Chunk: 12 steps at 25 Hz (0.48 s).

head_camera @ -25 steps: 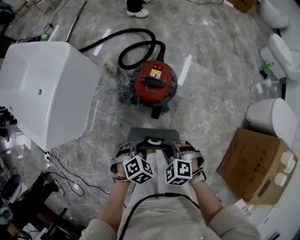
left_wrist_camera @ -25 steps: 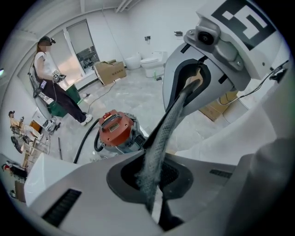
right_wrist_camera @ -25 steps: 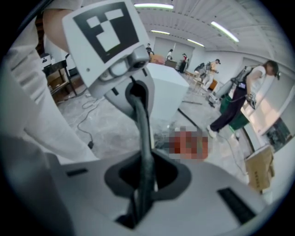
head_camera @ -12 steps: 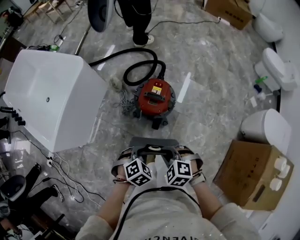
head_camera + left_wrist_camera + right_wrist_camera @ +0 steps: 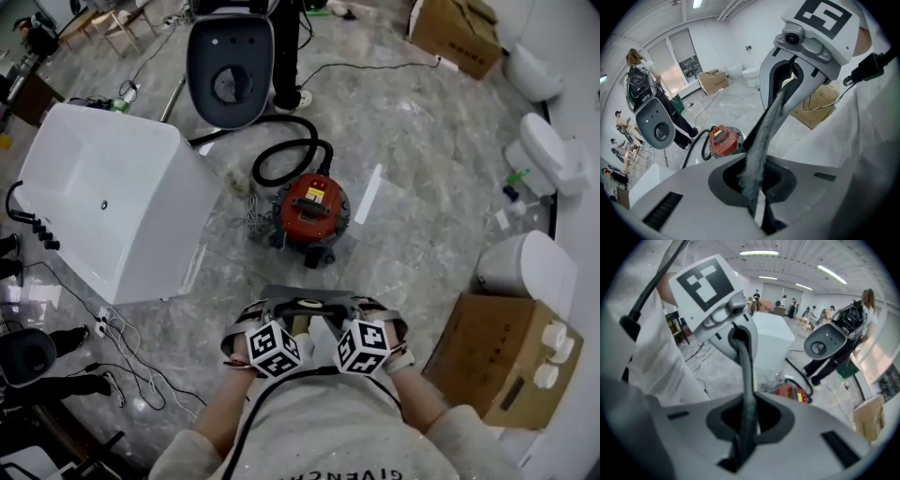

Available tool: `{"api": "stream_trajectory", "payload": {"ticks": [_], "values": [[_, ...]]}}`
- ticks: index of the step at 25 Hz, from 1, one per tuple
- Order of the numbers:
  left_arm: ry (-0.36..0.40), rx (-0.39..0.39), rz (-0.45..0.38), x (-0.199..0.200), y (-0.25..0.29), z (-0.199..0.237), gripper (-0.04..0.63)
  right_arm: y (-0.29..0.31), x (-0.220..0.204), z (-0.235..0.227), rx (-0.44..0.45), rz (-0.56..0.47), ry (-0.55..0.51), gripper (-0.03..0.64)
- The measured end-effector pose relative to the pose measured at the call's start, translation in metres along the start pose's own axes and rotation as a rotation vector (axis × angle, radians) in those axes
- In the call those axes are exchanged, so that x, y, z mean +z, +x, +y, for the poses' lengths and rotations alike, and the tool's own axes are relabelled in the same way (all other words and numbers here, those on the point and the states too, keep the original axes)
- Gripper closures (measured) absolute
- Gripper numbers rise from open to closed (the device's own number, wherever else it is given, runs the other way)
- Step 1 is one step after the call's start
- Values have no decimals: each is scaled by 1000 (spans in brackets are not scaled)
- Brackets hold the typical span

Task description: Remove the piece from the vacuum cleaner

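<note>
Grey piece (image 5: 305, 292) is up in front of the person's body, held between both hands. It is well apart from the red vacuum cleaner (image 5: 312, 211), which sits on the floor (image 5: 422, 178) straight ahead with its black hose (image 5: 281, 150) looped behind it. By the look of things, the piece is already free of the machine.

Now the grip: left gripper (image 5: 291, 323) comes in from its side, right gripper (image 5: 330, 322) from the other, and both meet at the dark centre recess (image 5: 723, 418). Each gripper view shows jaws pressed nearly together, pinching the piece at the recess edge, tips almost facing one another.

The piece lies roughly flat, long axis running side to side across the body, so neither hand is nearer; it's an even two-handed hold.

What matters next, I'd say, is where it goes down. The vacuum is dead ahead, a cardboard box (image 5: 497, 361) sits off to the right, and there's bare floor between. Keeping both pinches level should stop it tipping.
</note>
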State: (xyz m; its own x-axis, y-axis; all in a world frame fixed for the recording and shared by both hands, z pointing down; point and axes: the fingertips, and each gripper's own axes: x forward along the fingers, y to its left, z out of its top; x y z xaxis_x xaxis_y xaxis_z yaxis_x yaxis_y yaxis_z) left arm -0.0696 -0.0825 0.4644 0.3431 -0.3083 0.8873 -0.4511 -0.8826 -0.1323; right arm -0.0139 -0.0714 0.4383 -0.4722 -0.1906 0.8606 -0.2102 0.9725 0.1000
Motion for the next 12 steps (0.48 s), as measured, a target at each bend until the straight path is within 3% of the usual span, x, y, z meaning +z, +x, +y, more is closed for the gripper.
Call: {"api": "stream_trajectory", "payload": {"ticks": [12], "values": [[14,2,-13,18,-30,1,561,-34,15,-3,31,-12,-12,580]]}}
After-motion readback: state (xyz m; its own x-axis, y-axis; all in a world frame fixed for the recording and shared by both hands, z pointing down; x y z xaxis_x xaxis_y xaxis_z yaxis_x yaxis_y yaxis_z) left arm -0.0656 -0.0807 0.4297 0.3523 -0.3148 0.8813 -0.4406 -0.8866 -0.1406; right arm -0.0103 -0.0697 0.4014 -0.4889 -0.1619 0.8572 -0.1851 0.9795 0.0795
